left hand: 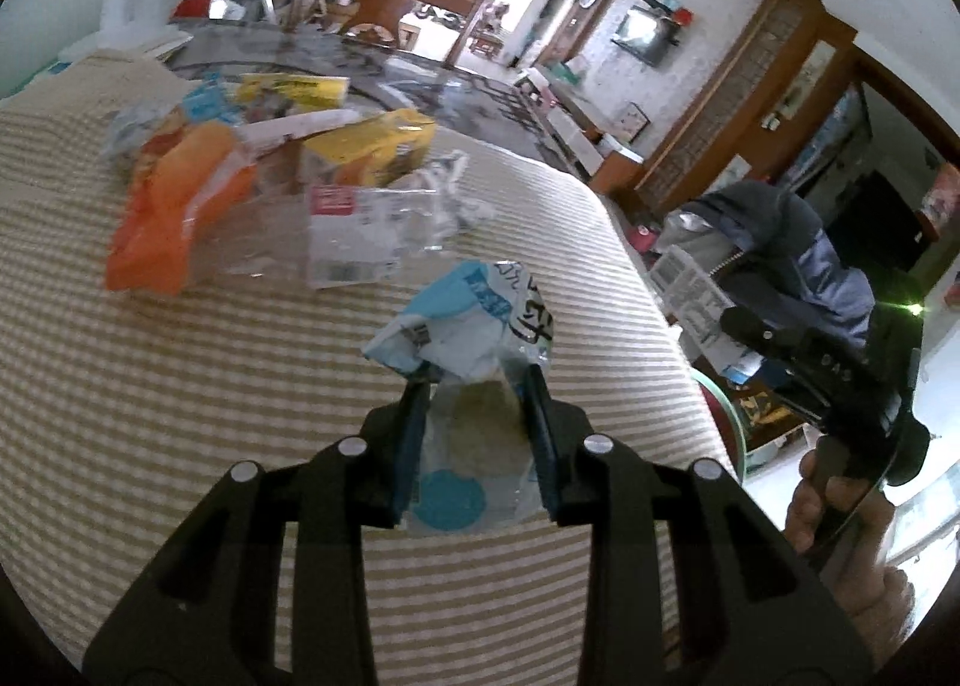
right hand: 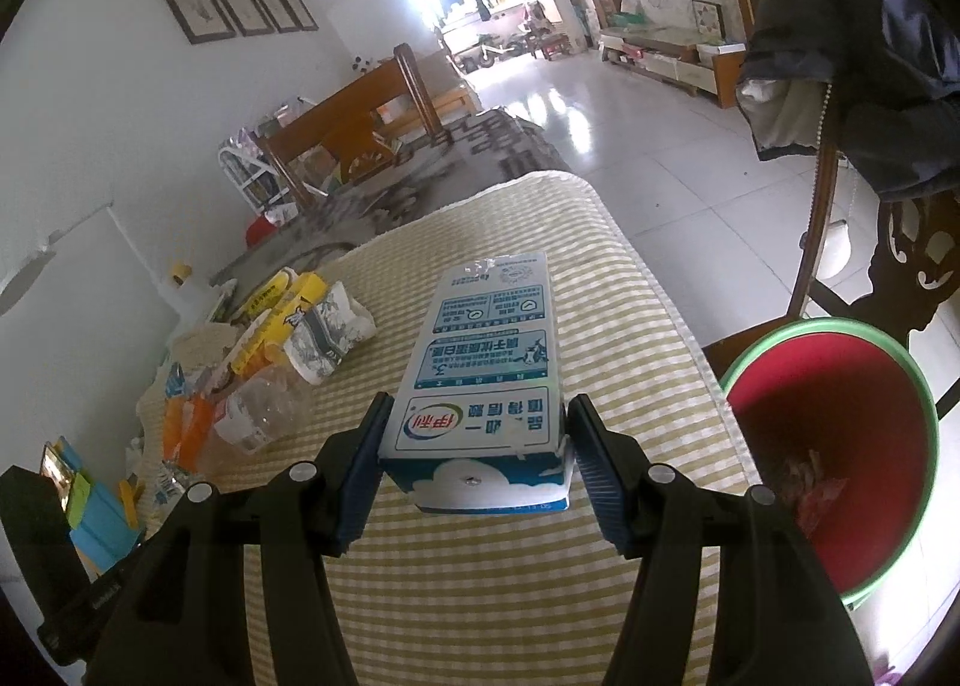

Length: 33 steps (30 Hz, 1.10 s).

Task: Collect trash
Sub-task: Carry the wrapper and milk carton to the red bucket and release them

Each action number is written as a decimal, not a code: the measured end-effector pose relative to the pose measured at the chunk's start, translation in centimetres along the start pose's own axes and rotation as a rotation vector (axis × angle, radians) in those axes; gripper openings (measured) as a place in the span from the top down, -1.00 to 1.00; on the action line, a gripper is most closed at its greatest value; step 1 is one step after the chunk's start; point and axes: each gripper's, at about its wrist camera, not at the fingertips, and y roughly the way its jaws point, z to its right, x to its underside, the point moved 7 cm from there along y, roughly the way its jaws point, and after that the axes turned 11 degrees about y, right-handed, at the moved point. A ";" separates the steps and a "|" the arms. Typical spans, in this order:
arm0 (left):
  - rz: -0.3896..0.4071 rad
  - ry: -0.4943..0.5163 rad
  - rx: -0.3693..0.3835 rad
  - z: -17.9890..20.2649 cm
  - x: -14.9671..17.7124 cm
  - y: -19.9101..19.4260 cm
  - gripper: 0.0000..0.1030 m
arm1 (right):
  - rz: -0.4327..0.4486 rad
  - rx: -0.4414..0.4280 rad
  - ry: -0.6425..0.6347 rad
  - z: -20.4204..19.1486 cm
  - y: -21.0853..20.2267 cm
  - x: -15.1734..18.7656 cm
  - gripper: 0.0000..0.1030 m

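Observation:
My left gripper (left hand: 477, 377) is shut on a crumpled blue-and-white plastic wrapper (left hand: 462, 314), held a little above the striped tablecloth (left hand: 180, 416). My right gripper (right hand: 480, 399) is shut on a blue-and-white milk carton (right hand: 486, 350), which points away from the camera over the table. A red bin with a green rim (right hand: 840, 386) stands beside the table at the right and holds some scraps. More trash lies at the left of the table: an orange bag (left hand: 174, 206), a clear plastic bottle (left hand: 354, 242) and yellow packaging (left hand: 372, 143).
The table's right edge (right hand: 690, 338) drops off toward the bin. A wooden chair with a dark jacket (right hand: 870, 86) over it stands behind the bin. Blue and yellow items (right hand: 90, 512) lie at the near left. Beyond the table is tiled floor (right hand: 630, 146).

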 end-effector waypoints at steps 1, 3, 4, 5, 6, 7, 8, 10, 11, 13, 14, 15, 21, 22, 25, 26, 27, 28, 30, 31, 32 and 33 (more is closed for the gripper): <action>-0.002 0.006 0.006 0.5 -0.1 0.2 0.40 | 0.000 -0.001 0.009 0.2 -0.1 -0.1 -0.12; -0.010 0.023 0.023 1.6 -0.4 0.8 0.40 | 0.002 -0.003 0.027 0.7 -0.3 -0.3 -0.12; -0.012 0.028 0.028 2.1 -0.4 1.1 0.40 | 0.004 -0.001 0.036 0.9 -0.4 -0.5 -0.12; -0.018 0.037 0.037 2.7 -0.4 1.4 0.40 | 0.008 0.001 0.046 1.3 -0.6 -0.6 -0.12; -0.024 0.043 0.046 3.2 -0.4 1.7 0.40 | 0.009 0.005 0.054 1.6 -0.7 -0.8 -0.12; -0.030 0.049 0.056 3.7 -0.3 2.1 0.40 | 0.010 0.011 0.068 2.1 -0.7 -1.0 -0.12; -0.037 0.057 0.064 4.3 -0.3 2.5 0.40 | 0.009 0.014 0.080 2.5 -0.8 -1.2 -0.12; -0.048 0.070 0.077 5.2 -0.1 3.1 0.40 | 0.001 0.013 0.124 3.7 -1.0 -1.6 -0.12; -0.054 0.080 0.085 6.0 0.0 3.5 0.40 | -0.002 0.012 0.145 4.3 -1.1 -1.7 -0.12; -0.062 0.099 0.097 7.1 0.1 4.2 0.40 | -0.007 0.013 0.171 5.1 -1.4 -2.0 -0.12; -0.067 0.106 0.106 7.8 0.1 4.5 0.40 | -0.010 0.017 0.185 5.7 -1.5 -2.2 -0.12; -0.071 0.111 0.115 8.3 0.1 4.8 0.40 | -0.011 0.023 0.192 6.0 -1.7 -2.3 -0.12; -0.101 0.156 0.177 12.6 -0.1 7.2 0.40 | 0.059 0.108 0.223 8.9 -4.2 -3.7 -0.12; -0.108 0.160 0.187 13.3 -0.1 7.6 0.40 | 0.071 0.123 0.232 9.5 -4.5 -3.9 -0.12; -0.128 0.204 0.219 16.1 -0.1 8.9 0.40 | 0.097 0.154 0.297 12.0 -5.7 -4.4 -0.12; -0.131 0.221 0.227 17.0 -0.1 9.3 0.40 | 0.102 0.159 0.317 12.6 -5.9 -4.5 -0.12; -0.138 0.240 0.239 18.2 -0.1 9.8 0.40 | 0.111 0.169 0.348 13.6 -6.3 -4.6 -0.12; -0.144 0.254 0.251 19.2 -0.2 10.3 0.40 | 0.116 0.176 0.365 14.2 -6.5 -4.7 -0.12; -0.162 0.280 0.276 21.2 -0.1 11.2 0.40 | 0.128 0.182 0.389 15.0 -7.0 -4.9 -0.12; -0.170 0.294 0.288 22.3 0.0 11.7 0.40 | 0.138 0.189 0.397 15.4 -7.3 -5.1 -0.12; -0.175 0.307 0.294 22.9 0.0 12.0 0.40 | 0.150 0.203 0.401 15.8 -7.5 -5.2 -0.12; -0.182 0.330 0.302 23.9 0.2 12.4 0.40 | 0.169 0.229 0.406 16.2 -7.9 -5.4 -0.12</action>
